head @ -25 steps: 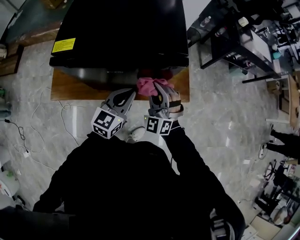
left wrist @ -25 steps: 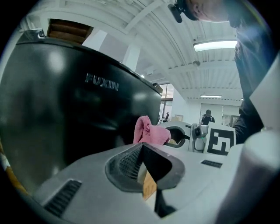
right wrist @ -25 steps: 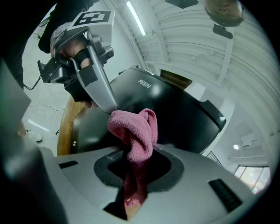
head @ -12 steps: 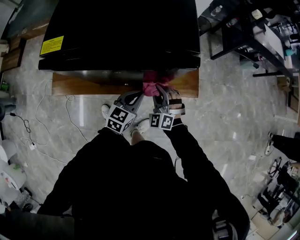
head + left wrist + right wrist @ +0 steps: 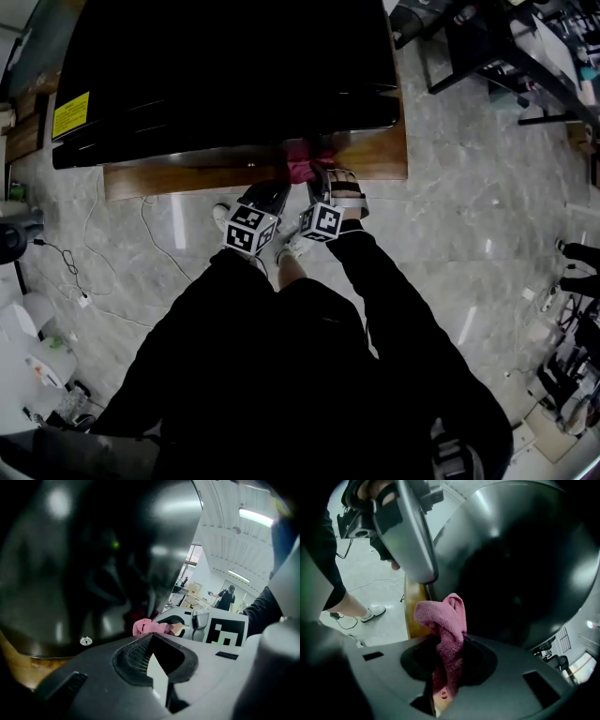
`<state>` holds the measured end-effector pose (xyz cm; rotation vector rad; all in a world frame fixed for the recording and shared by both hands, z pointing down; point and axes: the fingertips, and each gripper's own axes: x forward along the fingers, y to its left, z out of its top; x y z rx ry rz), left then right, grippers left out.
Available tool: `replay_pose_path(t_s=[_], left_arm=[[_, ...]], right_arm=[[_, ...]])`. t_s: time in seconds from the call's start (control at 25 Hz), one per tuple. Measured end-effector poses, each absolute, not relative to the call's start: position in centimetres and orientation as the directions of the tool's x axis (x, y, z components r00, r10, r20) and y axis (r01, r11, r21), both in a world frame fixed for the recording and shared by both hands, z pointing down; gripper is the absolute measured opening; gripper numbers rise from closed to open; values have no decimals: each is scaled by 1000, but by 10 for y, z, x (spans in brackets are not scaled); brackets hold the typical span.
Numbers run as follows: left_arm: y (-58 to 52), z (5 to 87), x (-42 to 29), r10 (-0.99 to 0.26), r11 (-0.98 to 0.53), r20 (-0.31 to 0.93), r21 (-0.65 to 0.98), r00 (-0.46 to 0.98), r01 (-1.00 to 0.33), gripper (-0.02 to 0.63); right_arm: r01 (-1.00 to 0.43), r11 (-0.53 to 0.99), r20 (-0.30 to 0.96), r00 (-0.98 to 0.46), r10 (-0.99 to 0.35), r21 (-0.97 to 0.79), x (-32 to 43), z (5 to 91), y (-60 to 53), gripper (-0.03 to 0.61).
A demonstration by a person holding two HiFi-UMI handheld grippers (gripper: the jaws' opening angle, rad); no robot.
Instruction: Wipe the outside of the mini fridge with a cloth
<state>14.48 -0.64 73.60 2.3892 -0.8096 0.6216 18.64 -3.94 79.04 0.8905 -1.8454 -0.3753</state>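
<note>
The black mini fridge (image 5: 225,75) stands on a low wooden board (image 5: 375,157); its glossy front fills both gripper views (image 5: 525,573) (image 5: 93,564). My right gripper (image 5: 317,178) is shut on a pink cloth (image 5: 302,161), and the bunched cloth (image 5: 443,625) sits against the lower front of the fridge. My left gripper (image 5: 272,192) is shut with nothing in it, close to the left of the right one, a little short of the fridge front. The left gripper view shows the cloth (image 5: 147,626) and the right gripper (image 5: 187,623) beside it.
A yellow label (image 5: 70,114) is on the fridge top at the left. Cables (image 5: 70,267) trail over the marble floor at the left. Dark metal table frames (image 5: 497,47) stand at the upper right. My white shoes (image 5: 292,246) are just below the grippers.
The view has shifted closer over the fridge. Both grippers have drawn closer together, and the right one has carried the cloth lower along the fridge's front, near the wooden board.
</note>
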Motion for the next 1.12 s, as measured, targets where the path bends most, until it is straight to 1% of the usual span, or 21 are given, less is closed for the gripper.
replay_pose_path(t_s=[0.12, 0.28, 0.4, 0.52, 0.72, 0.8, 0.92, 1.12], left_arm=[[-3, 739, 147, -407, -674, 583, 328, 703, -662, 6], [4, 732, 138, -411, -669, 586, 326, 698, -668, 6], [17, 724, 130, -408, -665, 585, 337, 702, -667, 6], [34, 706, 126, -394, -689, 588, 321, 707, -651, 6], [61, 649, 134, -360, -805, 549, 226, 754, -548, 6], [70, 630, 134, -352, -827, 528, 211, 772, -522, 6], [74, 600, 137, -355, -829, 483, 233, 800, -508, 6], [66, 539, 154, -371, -852, 378, 224, 848, -473, 6]], right_arm=[[-415, 709, 709, -187, -679, 570, 194, 814, -37, 86], [-427, 720, 729, -179, -661, 547, 192, 823, -34, 86], [-453, 719, 726, -200, -658, 527, 188, 808, -29, 89], [-502, 692, 679, -250, -691, 519, 188, 775, -12, 87], [-577, 654, 599, -323, -733, 489, 188, 703, 19, 88], [-630, 639, 575, -348, -741, 442, 188, 674, 32, 89], [-718, 606, 524, -389, -758, 342, 192, 630, 44, 89], [-844, 505, 368, -418, -831, 180, 214, 551, 48, 87]])
